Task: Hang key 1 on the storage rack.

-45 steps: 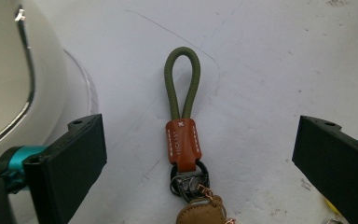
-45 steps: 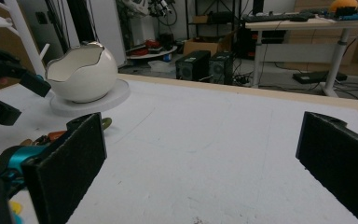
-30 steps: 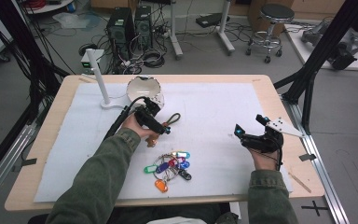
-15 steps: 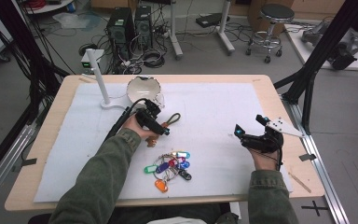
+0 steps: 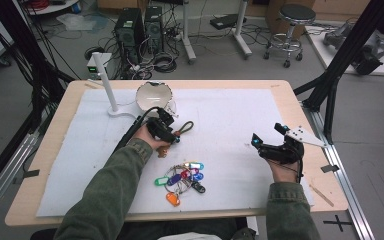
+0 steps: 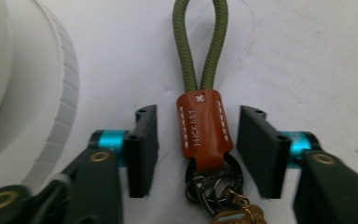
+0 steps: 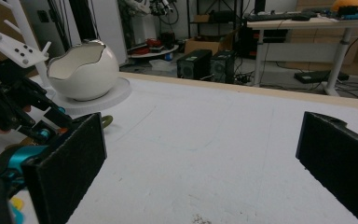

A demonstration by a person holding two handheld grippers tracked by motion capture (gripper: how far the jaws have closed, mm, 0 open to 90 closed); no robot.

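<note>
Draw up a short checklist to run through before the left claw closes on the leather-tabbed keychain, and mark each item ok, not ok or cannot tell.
1. Leather tab of the keychain sits between the left claw's jaws: ok.
2. Pads pressing on the tab: not ok; the jaws have just been closing, yet a gap remains on each side.
3. Green cord loop lies flat beyond the jaws, free of them: ok.
4. Metal clasp below the tab is clear of the pads: cannot tell.
5. Egg-shaped bowl stands apart from the left claw: ok.
6. Right claw is open, off to the side, away from the bunch of coloured key tags: ok.
</note>
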